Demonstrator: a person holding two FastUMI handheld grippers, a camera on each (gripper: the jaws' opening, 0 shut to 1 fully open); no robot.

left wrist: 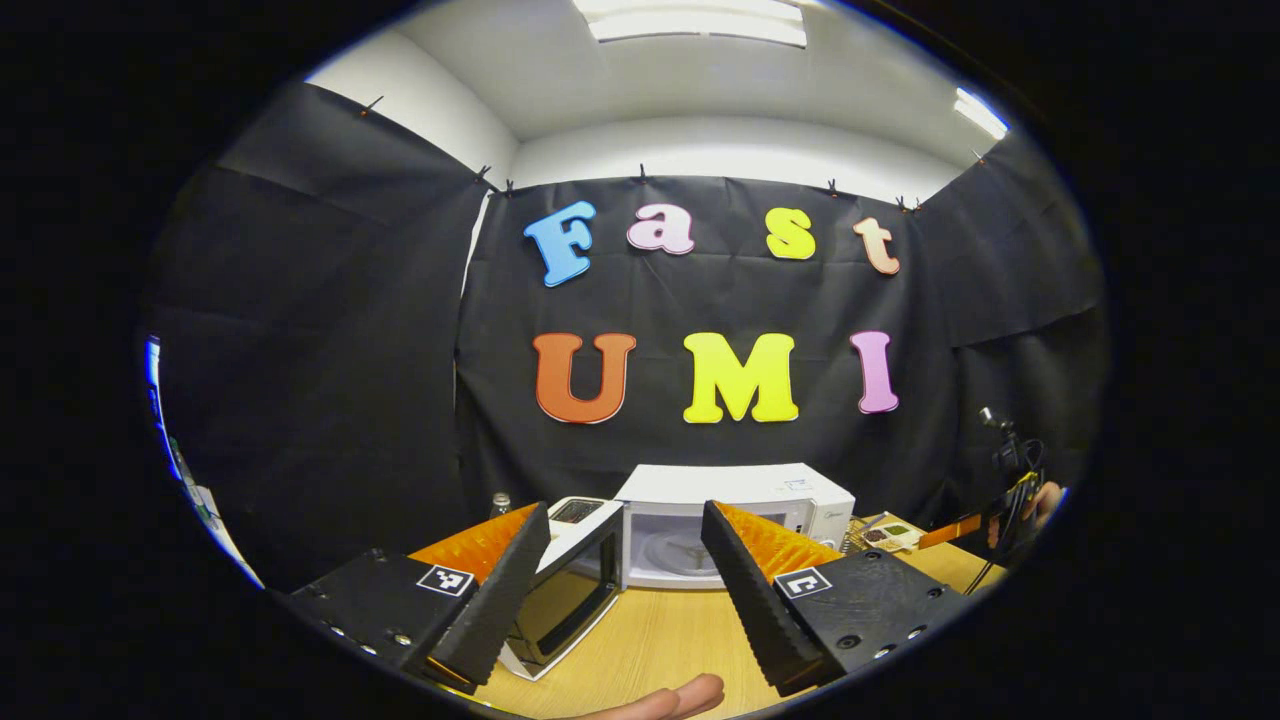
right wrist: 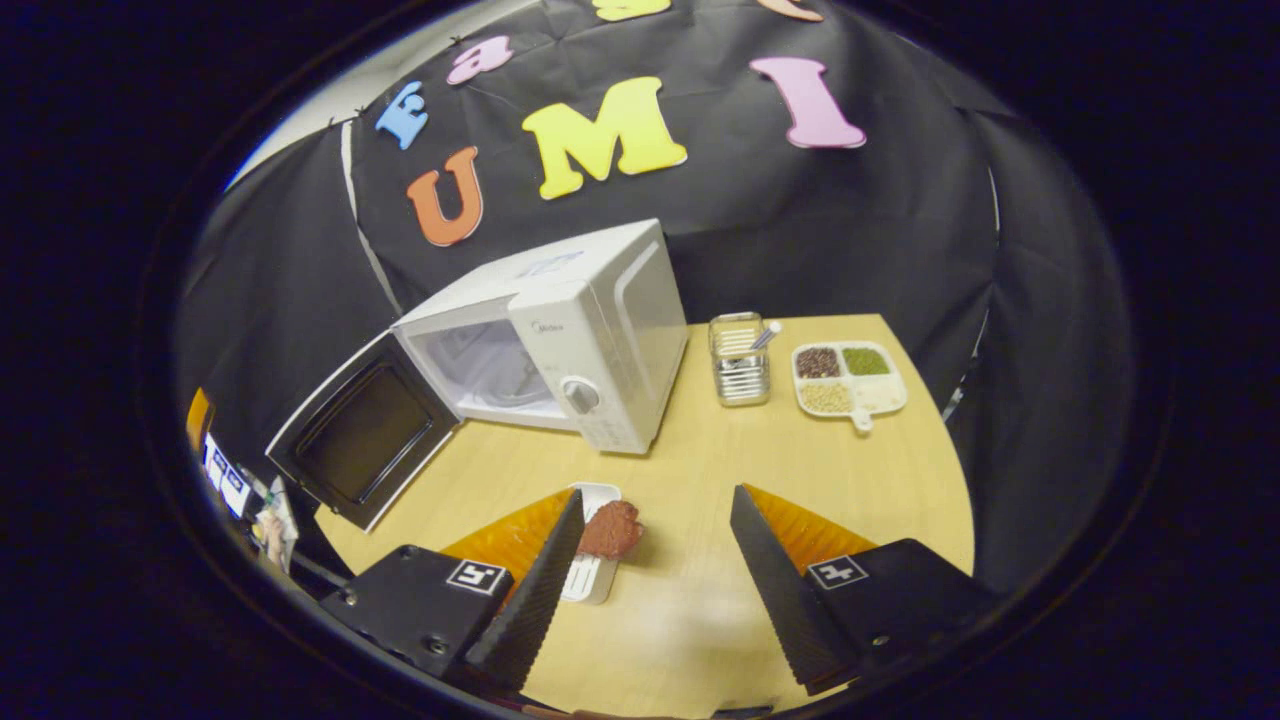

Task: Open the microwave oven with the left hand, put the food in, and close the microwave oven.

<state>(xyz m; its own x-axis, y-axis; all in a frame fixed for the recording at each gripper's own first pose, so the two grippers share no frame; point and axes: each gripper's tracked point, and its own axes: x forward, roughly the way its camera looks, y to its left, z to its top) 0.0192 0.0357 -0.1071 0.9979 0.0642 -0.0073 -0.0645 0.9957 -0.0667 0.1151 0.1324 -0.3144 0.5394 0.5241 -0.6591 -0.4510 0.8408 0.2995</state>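
Observation:
A white microwave oven (left wrist: pixel 735 525) (right wrist: pixel 560 340) stands at the back of the wooden table, its dark-windowed door (left wrist: pixel 570 590) (right wrist: pixel 365 445) swung wide open to the left. The white cavity (left wrist: pixel 680 550) (right wrist: pixel 480 370) shows bare. My left gripper (left wrist: pixel 625 580) is open, held back from the oven with nothing between its fingers. In the right gripper view, a reddish-brown piece of food (right wrist: pixel 610 530) lies on a small white tray (right wrist: pixel 590 570) on the table. My right gripper (right wrist: pixel 655 555) hovers open just above and beside it.
A metal holder with utensils (right wrist: pixel 740 360) and a white divided plate of beans and grains (right wrist: pixel 848 378) stand right of the oven. A fingertip (left wrist: pixel 665 700) shows at the bottom of the left gripper view. A hand with another gripper (left wrist: pixel 1015 500) is at the far right.

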